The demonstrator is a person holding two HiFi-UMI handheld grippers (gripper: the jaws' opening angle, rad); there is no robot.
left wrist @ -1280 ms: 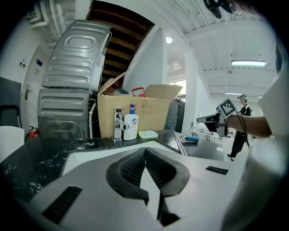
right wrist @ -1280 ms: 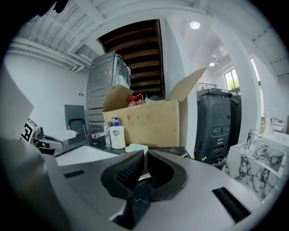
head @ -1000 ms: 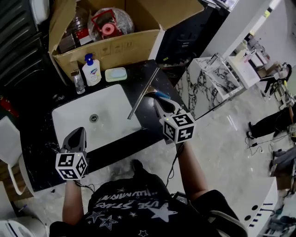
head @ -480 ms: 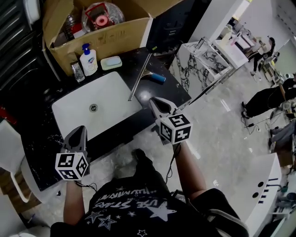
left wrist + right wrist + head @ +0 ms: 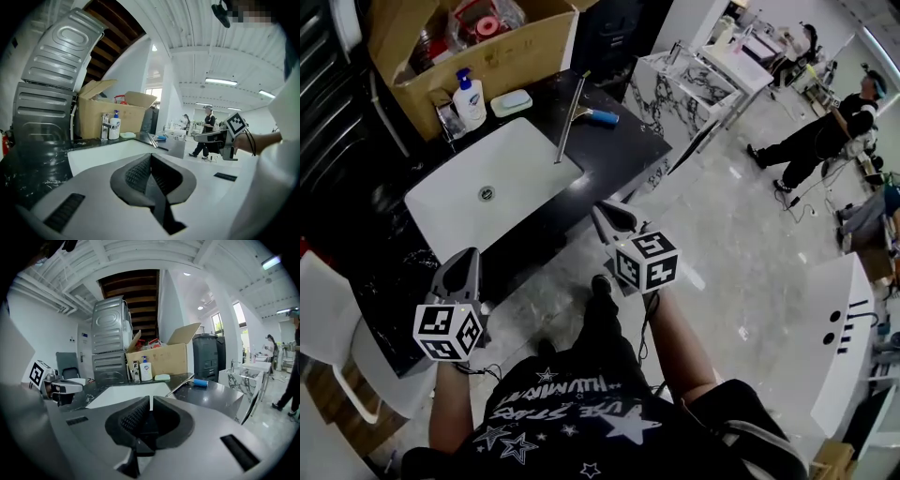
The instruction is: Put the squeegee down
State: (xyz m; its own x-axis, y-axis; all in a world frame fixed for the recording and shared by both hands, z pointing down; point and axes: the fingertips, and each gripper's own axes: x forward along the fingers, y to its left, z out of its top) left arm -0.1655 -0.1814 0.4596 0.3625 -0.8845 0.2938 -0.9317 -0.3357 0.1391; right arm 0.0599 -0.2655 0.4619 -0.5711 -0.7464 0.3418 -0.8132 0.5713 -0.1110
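Note:
The squeegee (image 5: 574, 112), a long metal blade with a blue handle, lies on the black counter (image 5: 614, 155) to the right of the white sink (image 5: 502, 192); nothing holds it. My right gripper (image 5: 601, 210) is shut and empty, out over the floor in front of the counter and well short of the squeegee. My left gripper (image 5: 467, 255) is also shut and empty, near the counter's front edge below the sink. In the right gripper view the squeegee (image 5: 182, 382) lies far ahead beyond the shut jaws (image 5: 150, 401). The left gripper view shows its jaws (image 5: 150, 157) shut and the squeegee (image 5: 158, 138) small in the distance.
An open cardboard box (image 5: 502, 58) stands behind the sink, with a soap bottle (image 5: 470, 99), a green soap dish (image 5: 512, 101) and a tap (image 5: 445, 120). A white chair (image 5: 342, 352) is at the left. A marble stand (image 5: 680, 80) and people (image 5: 814, 141) are at the right.
Both grippers have drawn back from the counter toward the floor side, the right one more. The squeegee stays where it lay on the counter. Both stayed shut.

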